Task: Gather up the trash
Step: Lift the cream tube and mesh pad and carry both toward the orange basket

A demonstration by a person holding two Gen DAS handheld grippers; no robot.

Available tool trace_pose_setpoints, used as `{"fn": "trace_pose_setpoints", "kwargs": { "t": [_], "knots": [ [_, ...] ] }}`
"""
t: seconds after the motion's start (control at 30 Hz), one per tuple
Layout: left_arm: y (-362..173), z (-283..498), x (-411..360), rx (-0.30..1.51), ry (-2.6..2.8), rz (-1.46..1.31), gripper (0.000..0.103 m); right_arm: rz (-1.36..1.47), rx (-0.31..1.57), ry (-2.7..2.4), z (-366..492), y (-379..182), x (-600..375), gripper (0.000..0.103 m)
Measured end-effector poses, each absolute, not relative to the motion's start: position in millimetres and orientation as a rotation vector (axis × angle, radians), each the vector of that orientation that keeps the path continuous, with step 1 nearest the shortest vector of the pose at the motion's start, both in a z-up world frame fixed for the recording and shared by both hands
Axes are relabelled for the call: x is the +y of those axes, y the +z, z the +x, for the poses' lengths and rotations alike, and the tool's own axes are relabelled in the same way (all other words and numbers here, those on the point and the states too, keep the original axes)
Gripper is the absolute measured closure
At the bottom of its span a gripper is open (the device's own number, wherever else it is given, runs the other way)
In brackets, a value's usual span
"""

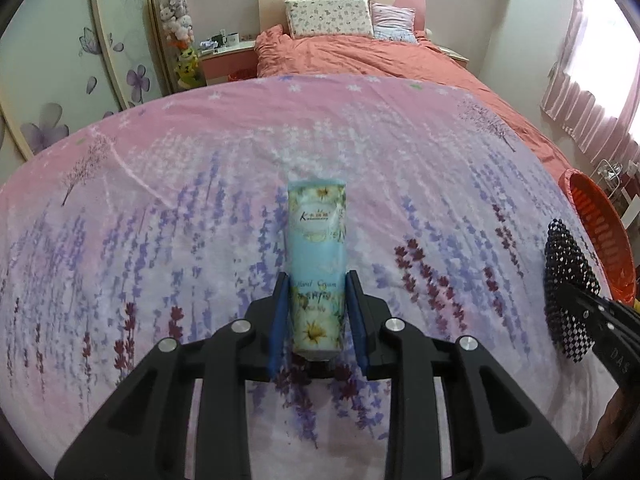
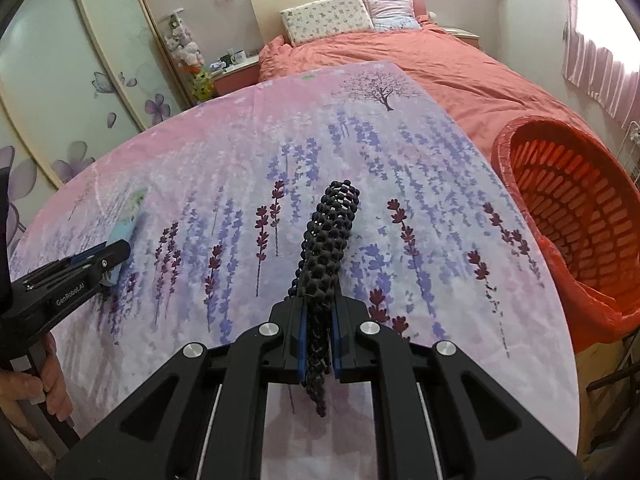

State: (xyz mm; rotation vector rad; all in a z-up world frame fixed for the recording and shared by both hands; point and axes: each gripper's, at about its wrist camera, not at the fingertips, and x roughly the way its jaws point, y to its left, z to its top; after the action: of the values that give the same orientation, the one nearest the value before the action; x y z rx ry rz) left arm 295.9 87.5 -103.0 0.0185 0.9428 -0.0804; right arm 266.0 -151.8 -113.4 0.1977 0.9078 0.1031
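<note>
Left claw [image 1: 316,304] grips a glossy floral hand-cream tube [image 1: 317,256] above the table [image 1: 140,208]; right claw [image 2: 319,336] clamps tight on black foam netting [image 2: 326,240], near the slotted red basket [image 2: 576,216].

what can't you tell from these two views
- Orange basket: its bottom is hidden by its own wall in the right wrist view; the frame edge cuts it in the left wrist view.
- Hand cream tube: brand lettering too small and blurred.
- Black foam netting: its lower end is hidden between the right gripper jaws.
</note>
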Motion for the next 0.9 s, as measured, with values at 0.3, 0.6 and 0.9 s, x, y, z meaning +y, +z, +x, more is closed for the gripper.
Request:
{"fn": "trace_pose_setpoints", "kwargs": {
  "t": [0.3,0.6,0.9],
  "knots": [
    [-107.6,271.1,89.5,0.901,-0.051,0.058,0.076,0.204,0.899,0.104,261.6,-114.5,-151.7,0.094],
    [-78.6,258.3,81.3,0.821,-0.042,0.07,0.077,0.216,0.831,0.112,244.3,-83.8,-164.1,0.094],
    [-14.2,232.9,52.3,0.683,-0.065,0.107,0.077,0.21,0.711,0.114,219.2,-34.5,-183.5,0.094]
  ]
}}
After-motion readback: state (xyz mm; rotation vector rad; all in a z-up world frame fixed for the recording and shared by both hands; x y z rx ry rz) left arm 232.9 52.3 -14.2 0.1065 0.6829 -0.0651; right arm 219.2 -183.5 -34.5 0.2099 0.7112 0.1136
